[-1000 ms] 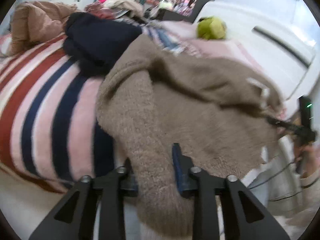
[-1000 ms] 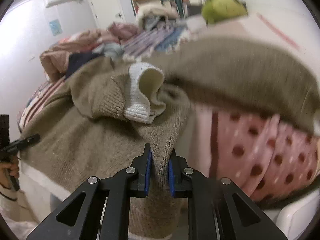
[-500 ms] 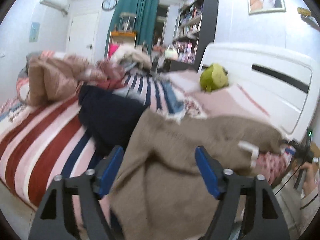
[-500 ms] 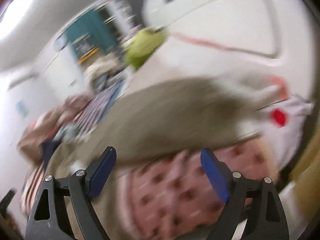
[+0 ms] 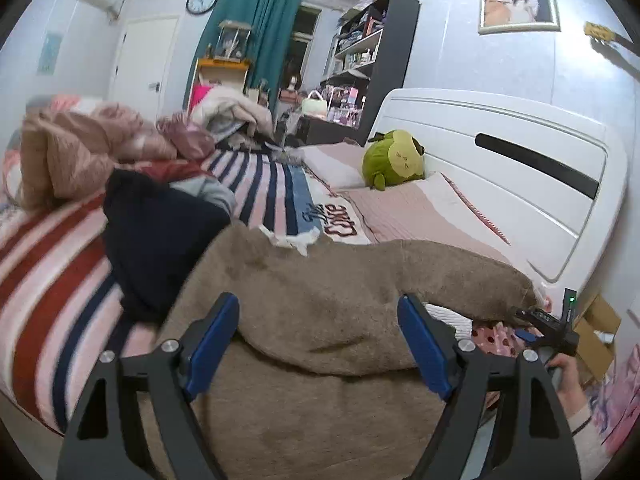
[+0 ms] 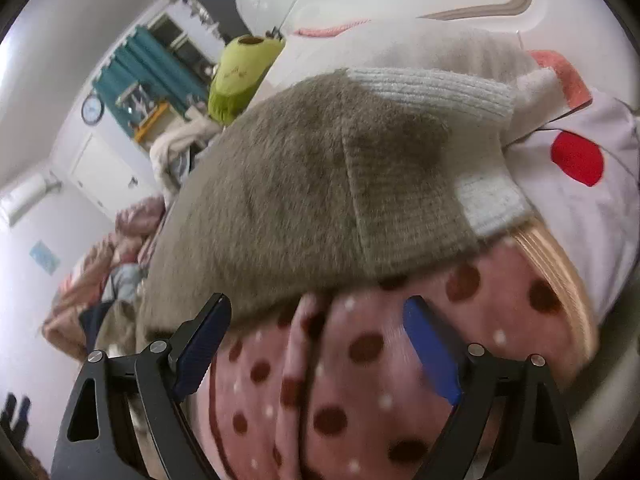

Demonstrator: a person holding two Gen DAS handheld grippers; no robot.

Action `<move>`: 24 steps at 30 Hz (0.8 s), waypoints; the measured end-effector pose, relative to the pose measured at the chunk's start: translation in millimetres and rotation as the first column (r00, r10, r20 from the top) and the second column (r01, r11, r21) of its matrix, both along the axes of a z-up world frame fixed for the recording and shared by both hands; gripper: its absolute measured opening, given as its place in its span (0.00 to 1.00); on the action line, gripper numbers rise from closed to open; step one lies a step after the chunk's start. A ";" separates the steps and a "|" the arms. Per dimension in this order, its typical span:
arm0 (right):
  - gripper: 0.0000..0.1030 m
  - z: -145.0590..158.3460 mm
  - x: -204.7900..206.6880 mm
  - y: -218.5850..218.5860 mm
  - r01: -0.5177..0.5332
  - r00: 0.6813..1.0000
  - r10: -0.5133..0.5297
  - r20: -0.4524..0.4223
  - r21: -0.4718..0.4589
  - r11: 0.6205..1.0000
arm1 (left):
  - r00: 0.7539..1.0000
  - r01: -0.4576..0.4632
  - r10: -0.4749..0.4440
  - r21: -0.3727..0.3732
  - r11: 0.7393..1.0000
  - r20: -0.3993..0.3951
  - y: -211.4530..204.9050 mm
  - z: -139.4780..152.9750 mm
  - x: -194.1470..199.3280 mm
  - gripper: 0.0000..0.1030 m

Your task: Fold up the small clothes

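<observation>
Sweater [image 5: 320, 300] released a moment ago: left gripper [image 5: 318, 348] and right gripper [image 6: 316, 356] both opening, jaws wide, nothing clenched between them. Lies spread beyond both sets of tips, across striped blanket [image 5: 52, 280] and polka-dot bedding [image 6: 360, 360]. Probably laid out, ready for first fold.

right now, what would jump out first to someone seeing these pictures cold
A fuzzy taupe sweater with white ribbed cuffs sprawls across the near edge of the bed, filling the middle of both views. Behind it, a green plush toy sits by the white headboard, and a striped red, navy and pink blanket covers the bed to the left. In the right wrist view, a pink polka-dot garment lies just under the sweater.
</observation>
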State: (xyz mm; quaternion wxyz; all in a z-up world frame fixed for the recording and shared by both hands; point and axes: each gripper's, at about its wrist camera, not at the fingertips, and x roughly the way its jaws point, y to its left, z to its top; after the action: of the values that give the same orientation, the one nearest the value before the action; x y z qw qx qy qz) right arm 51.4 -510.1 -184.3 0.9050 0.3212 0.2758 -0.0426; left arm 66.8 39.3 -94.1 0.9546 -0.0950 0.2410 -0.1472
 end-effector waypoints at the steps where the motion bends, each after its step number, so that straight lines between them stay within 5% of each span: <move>1: 0.85 1.7 3.2 -3.5 0.014 1.000 -0.014 0.025 0.014 1.000 | 1.000 -0.004 0.004 -0.004 1.000 -0.015 -1.8 -4.1 1.8 0.76; 3: 0.76 3.3 7.8 -8.0 0.049 0.998 -0.050 0.032 0.029 0.998 | 0.999 -0.013 0.013 0.000 1.000 -0.038 -6.0 -10.7 6.2 0.76; 6: 0.32 9.7 1.7 -6.3 0.125 0.992 -0.125 0.019 -0.025 0.992 | 1.000 -0.005 0.004 -0.005 1.000 -0.028 -5.7 -10.6 3.8 0.76; 9: 0.06 15.0 -9.8 -0.6 0.146 0.988 -0.143 0.054 -0.054 0.988 | 1.000 -0.015 0.014 -0.017 1.000 -0.022 1.4 -9.9 2.2 0.76; 11: 0.06 18.2 -18.7 -0.6 0.147 0.986 -0.142 0.090 -0.053 0.988 | 1.000 -0.018 0.017 -0.027 0.999 -0.022 7.1 -10.9 1.2 0.76; 15: 0.10 7.6 -6.6 -9.7 0.146 0.989 -0.146 -0.011 0.012 0.989 | 1.000 -0.015 0.014 -0.046 0.999 -0.019 13.7 -13.6 -1.2 0.76; 17: 0.32 -1.6 -0.2 -15.3 0.148 0.989 -0.147 -0.035 0.042 0.988 | 1.000 -0.010 0.009 -0.046 0.999 -0.021 14.7 -15.2 -1.9 0.76; 18: 0.52 -5.9 0.5 -15.8 0.141 0.990 -0.140 -0.019 0.058 0.988 | 1.000 -0.009 0.008 -0.042 0.999 -0.025 14.5 -16.2 -1.7 0.76; 19: 0.55 -6.0 2.4 -14.9 0.139 0.990 -0.139 -0.003 0.053 0.989 | 1.000 -0.009 0.008 -0.038 0.999 -0.030 14.1 -17.6 -1.4 0.76; 23: 0.57 -4.5 11.0 -12.4 0.159 0.986 -0.160 0.041 0.014 0.987 | 0.999 -0.013 0.011 -0.037 0.999 -0.047 10.5 -20.6 -2.3 0.76; 24: 0.51 -5.1 11.1 -13.4 0.168 0.985 -0.168 0.047 0.014 0.986 | 0.999 -0.010 0.008 -0.037 0.999 -0.047 9.3 -20.2 -2.7 0.76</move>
State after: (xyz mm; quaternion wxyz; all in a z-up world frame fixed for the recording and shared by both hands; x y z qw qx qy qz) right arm 62.5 -523.6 -189.4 0.9028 0.3488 0.2263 -0.1098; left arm 64.1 48.6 -114.3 0.9475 -0.1171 0.2600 -0.1449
